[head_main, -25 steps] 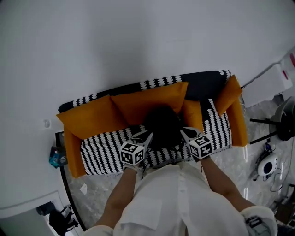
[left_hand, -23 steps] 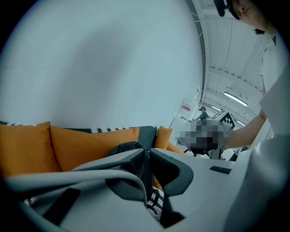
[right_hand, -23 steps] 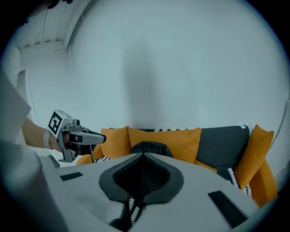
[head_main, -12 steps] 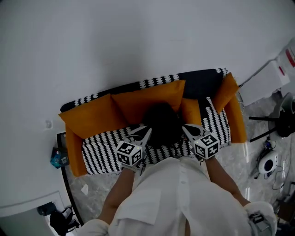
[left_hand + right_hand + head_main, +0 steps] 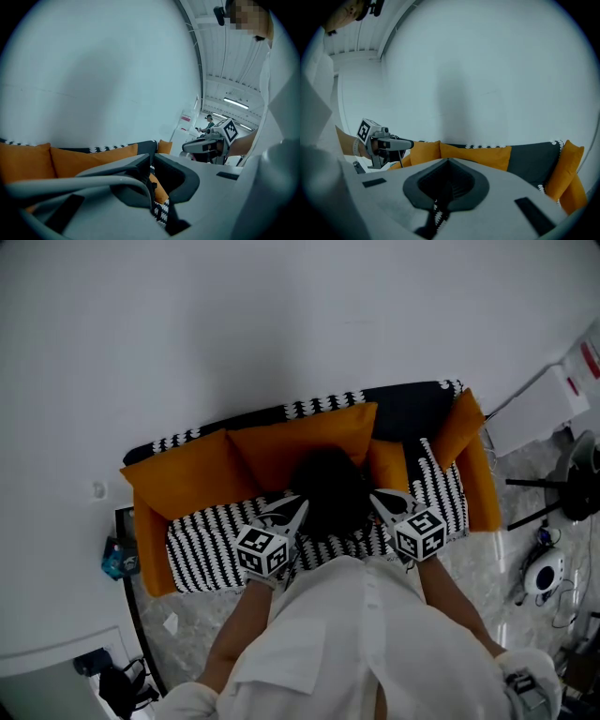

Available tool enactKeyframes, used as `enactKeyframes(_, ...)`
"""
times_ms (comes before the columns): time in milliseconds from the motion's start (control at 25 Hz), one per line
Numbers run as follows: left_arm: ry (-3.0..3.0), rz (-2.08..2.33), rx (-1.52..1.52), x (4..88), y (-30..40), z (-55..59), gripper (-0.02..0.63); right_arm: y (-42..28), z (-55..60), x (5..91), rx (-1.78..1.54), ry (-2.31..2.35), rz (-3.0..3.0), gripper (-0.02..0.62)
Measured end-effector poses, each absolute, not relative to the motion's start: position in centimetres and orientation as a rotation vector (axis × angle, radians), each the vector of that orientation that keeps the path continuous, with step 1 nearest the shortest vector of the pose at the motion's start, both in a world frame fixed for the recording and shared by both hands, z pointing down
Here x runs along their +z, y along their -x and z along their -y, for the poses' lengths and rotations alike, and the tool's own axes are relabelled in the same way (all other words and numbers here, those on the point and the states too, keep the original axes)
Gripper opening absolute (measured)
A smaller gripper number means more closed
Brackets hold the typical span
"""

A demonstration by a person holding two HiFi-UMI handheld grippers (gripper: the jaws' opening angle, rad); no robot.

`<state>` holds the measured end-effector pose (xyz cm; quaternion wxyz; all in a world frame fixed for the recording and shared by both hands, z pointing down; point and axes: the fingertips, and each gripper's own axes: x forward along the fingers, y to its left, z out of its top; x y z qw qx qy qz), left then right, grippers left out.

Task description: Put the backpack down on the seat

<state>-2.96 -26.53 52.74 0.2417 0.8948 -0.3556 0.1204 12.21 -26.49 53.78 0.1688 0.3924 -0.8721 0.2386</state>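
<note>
In the head view a black backpack [image 5: 328,491] sits on the striped black-and-white seat [image 5: 211,545] of a sofa, leaning against the orange back cushions [image 5: 281,448]. My left gripper [image 5: 294,515] points at its left side and my right gripper [image 5: 377,504] at its right side, both tips at its lower edge. The left gripper view shows the left gripper [image 5: 151,161] shut, with nothing clearly between the jaws, and the right gripper [image 5: 206,145] across from it. In the right gripper view the right gripper [image 5: 448,164] is shut and empty. The backpack does not show clearly in either gripper view.
A white wall rises behind the sofa. A blue object [image 5: 116,559] lies on the floor at the sofa's left end. To the right stand a white box [image 5: 539,413], a black stand [image 5: 562,493] and a round white device [image 5: 544,575]. A distant person [image 5: 208,123] shows in the left gripper view.
The two marker cubes sit slightly farther apart than a second ago. The backpack has stayed where it was on the seat.
</note>
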Motion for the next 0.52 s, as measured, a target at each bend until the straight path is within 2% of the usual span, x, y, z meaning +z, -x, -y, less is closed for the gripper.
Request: enactKeyframes(520,-2.442,0.956,0.320,52.87,2.98,26.48,0.048,-12.03,26.39,53.88,0.675,-1.101,2.477,0.018)
